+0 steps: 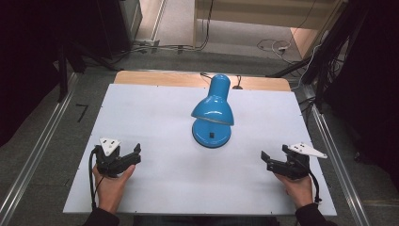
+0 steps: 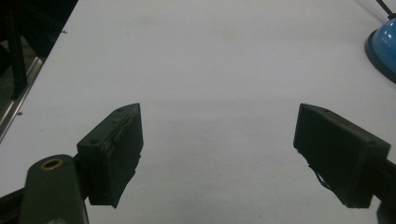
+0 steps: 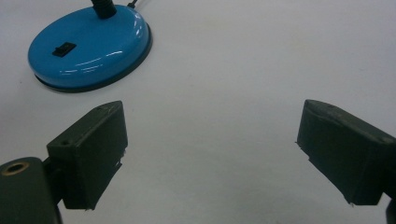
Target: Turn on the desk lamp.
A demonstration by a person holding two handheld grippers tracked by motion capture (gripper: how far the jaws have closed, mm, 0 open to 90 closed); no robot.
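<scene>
Nearest me, at the bottom of the high view, I hold the left gripper (image 1: 134, 154) in the lower left and the right gripper (image 1: 272, 157) in the lower right, both resting low over the white bench (image 1: 155, 108) with nothing between them. In each gripper view the two black jaws stand wide apart over bare white surface, so both are released and empty. Farther in, at the centre of the frame, stands the blue desk lamp (image 1: 212, 113) — its round base (image 3: 88, 45) flat on the bench, a small black switch (image 3: 63, 48) on top of it, the shade drooped forward over the base and the neck rising behind. The base sits in the upper left of the right gripper view and its edge just clips the upper right of the left gripper view, well apart from both grippers. Beyond it, at the far edge of the bench, the lamp's cable trails off. I judge this the approach step, not yet begun in earnest — next I need to bring one gripper in toward the lamp, likely the right toward the switch.
</scene>
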